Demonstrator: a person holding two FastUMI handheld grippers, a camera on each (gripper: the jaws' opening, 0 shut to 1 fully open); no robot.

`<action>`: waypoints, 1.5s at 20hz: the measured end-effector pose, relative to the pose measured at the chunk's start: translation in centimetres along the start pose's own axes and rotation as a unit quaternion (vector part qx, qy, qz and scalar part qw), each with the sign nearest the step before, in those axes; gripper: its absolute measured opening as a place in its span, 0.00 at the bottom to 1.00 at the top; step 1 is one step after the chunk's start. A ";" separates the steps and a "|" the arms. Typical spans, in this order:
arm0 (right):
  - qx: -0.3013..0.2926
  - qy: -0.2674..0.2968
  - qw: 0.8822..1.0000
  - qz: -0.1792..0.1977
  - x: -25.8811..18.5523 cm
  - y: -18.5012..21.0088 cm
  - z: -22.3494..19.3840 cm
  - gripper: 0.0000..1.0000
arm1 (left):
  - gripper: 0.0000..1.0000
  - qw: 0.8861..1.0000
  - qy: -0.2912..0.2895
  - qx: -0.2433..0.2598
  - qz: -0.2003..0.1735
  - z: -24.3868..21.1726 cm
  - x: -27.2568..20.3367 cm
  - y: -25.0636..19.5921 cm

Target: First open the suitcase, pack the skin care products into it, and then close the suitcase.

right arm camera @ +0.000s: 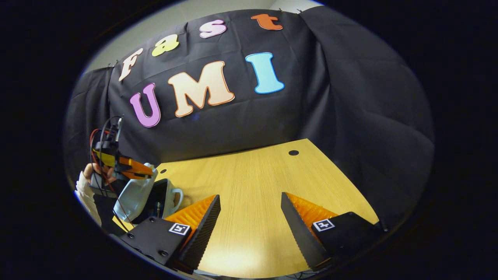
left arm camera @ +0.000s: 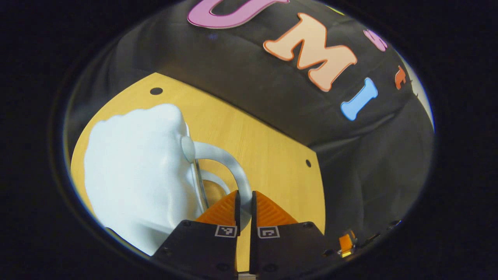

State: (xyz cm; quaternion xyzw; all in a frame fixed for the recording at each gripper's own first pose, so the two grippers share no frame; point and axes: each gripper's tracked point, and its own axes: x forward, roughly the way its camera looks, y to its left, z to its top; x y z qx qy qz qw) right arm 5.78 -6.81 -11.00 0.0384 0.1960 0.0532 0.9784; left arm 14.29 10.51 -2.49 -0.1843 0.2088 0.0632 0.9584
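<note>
Left gripper (left arm camera: 245, 204): lowest in the left gripper view, its orange ribbed fingers pressed together on the suitcase's handle (left arm camera: 229, 163); black blocks with square markers sit beneath them.
Handle: a pale grey, smooth, curved loop, arching from the shell at frame centre down to the fingers.
Suitcase (left arm camera: 136, 179): glossy white-blue hard shell with rounded corners, at left of the left gripper view, its long axis running from lower left to upper centre; the handle side faces right.
Suitcase, other view (right arm camera: 134, 194): at lower left of the right gripper view, the lid tilted up, dark interior open toward the right, a second pale handle (right arm camera: 177, 198) on the lower half.
Right gripper (right arm camera: 251, 221): at the bottom of the right gripper view, serrated black-edged fingers set wide apart, nothing between them.
Table (right arm camera: 253, 182): yellow wood-grain top with small dark round holes.
Hand (right arm camera: 91, 173): at far left of the right gripper view, white sleeve, holding the left gripper above the lid.
</note>
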 end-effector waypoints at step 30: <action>-0.029 -0.048 0.997 0.058 -1.6 5.9 3.7 0.98 | 0.96 0.980 -0.009 0.178 0.084 -9.8 -7.1 -4.2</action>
